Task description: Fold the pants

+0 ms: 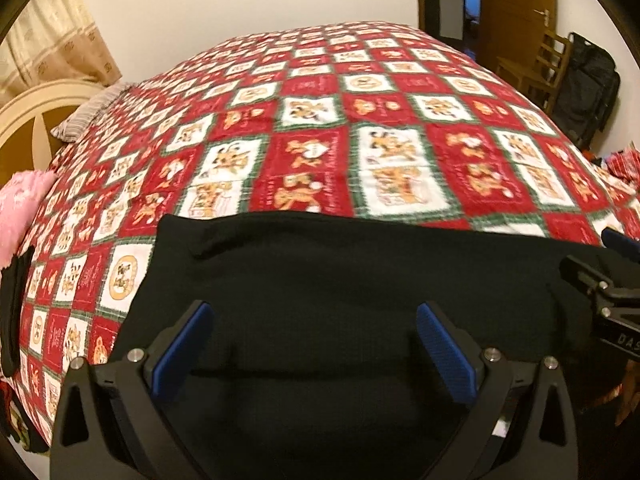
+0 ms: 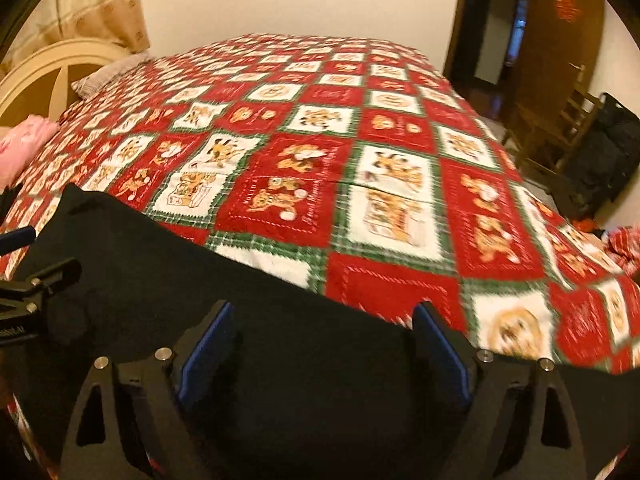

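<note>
Black pants (image 1: 352, 280) lie flat on the near edge of a bed with a red, white and green patchwork quilt (image 1: 360, 120). My left gripper (image 1: 314, 320) is open, its blue pads (image 1: 182, 352) spread wide above the black cloth, holding nothing. My right gripper (image 2: 324, 328) is also open over the pants (image 2: 200, 280), near their far edge, with blue pads (image 2: 442, 356) apart. The right gripper shows at the right edge of the left wrist view (image 1: 608, 288), and the left gripper at the left edge of the right wrist view (image 2: 32, 280).
A pink pillow (image 1: 20, 208) and a striped pillow (image 1: 92, 112) lie at the bed's left by a cream headboard (image 1: 36, 112). A wooden chair (image 1: 536, 68), a black bag (image 1: 592, 84) and a brown door (image 1: 516, 4) stand at the right.
</note>
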A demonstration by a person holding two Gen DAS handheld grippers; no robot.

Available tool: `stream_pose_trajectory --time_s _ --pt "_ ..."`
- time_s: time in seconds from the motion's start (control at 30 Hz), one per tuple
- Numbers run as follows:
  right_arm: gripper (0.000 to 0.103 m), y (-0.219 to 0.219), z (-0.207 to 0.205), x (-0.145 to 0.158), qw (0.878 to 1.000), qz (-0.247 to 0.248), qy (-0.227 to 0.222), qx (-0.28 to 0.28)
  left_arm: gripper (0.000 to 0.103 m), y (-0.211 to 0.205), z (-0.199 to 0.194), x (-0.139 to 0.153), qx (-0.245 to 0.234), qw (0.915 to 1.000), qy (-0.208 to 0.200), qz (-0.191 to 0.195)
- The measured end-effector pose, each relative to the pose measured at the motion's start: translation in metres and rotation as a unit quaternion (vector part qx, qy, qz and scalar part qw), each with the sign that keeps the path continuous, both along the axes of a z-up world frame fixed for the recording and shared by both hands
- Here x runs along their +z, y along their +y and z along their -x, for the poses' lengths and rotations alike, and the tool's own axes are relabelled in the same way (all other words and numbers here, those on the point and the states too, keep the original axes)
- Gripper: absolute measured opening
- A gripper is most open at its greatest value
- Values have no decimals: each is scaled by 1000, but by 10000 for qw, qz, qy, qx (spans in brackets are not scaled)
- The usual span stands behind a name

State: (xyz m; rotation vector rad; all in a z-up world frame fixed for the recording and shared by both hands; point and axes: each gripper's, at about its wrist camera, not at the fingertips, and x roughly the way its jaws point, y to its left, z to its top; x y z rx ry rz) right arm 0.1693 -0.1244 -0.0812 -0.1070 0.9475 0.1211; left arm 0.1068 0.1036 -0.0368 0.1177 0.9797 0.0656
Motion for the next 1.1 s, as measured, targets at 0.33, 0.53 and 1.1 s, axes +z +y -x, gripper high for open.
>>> stream_pose_trajectory --time_s 0.33,0.53,1.1 --pt "76 12 -20 -20 9987 33 157 494 103 20 -14 -13 251 9996 55 -72" --pt "19 34 -13 -13 9943 15 289 1023 103 23 -18 -19 298 9994 103 -131" --pt "5 35 50 16 9887 -513 -168 1398 103 50 -5 -12 523 9985 -36 -156"
